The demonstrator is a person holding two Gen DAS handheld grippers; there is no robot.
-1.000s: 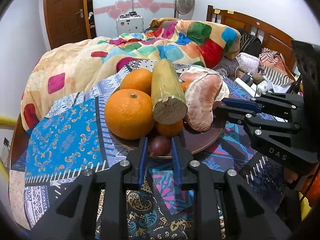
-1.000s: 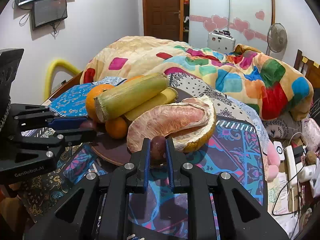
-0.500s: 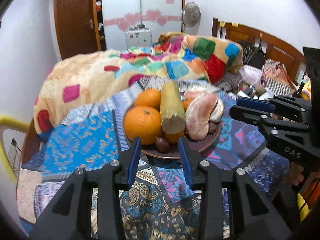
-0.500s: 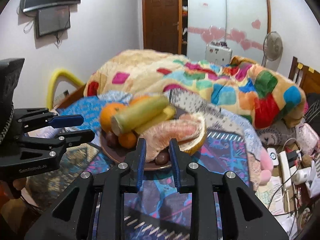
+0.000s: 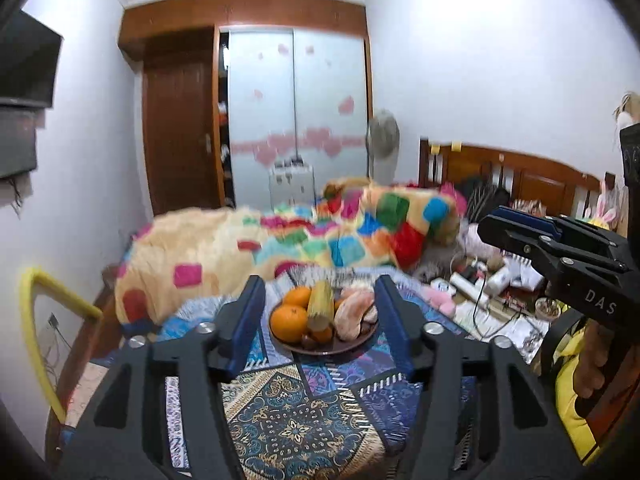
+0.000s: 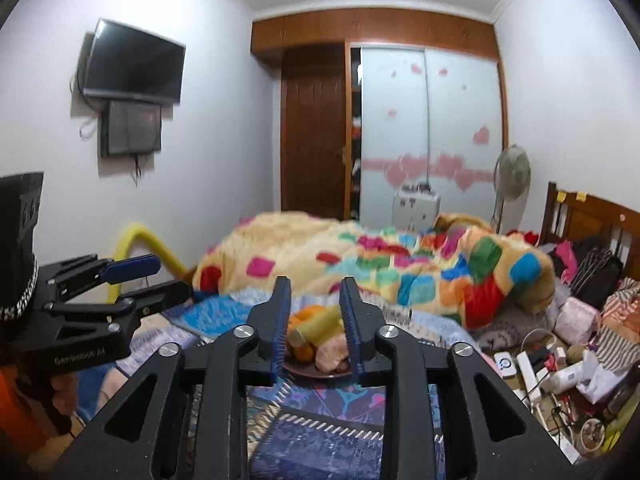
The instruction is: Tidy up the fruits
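Two pairs of tongs hang above the near end of the desk (image 5: 304, 424), both empty: the left tongs (image 5: 320, 320) stand wide, framing the whole plate (image 5: 320, 350) between their blue pads, and the right tongs (image 6: 316, 328) are parted more narrowly, with nothing between them.

The fruit sits piled on the dark round plate, which rests on the patterned cloth toward the far side of the desk, well apart from both tools. Counted in the left wrist view: two oranges, a large one (image 5: 289, 323) at the near left and another (image 5: 297, 296) behind it; one ear of corn (image 5: 321, 310) in its husk lying across the middle, cut end toward the camera; one peeled pomelo piece (image 5: 354, 316) on the right; one small orange fruit (image 5: 323, 334) under the corn; and at least one small dark round fruit (image 5: 308, 342) at the near rim. More small dark ones may lie behind the pomelo, but this is too small to tell.

With everything gathered on the plate and both tools clear of it, the sorting looks done or nearly so. If anything remains, the next move would call for a reach forward and down to the plate, closing gently on the small round fruits, which would roll easily off the rim.
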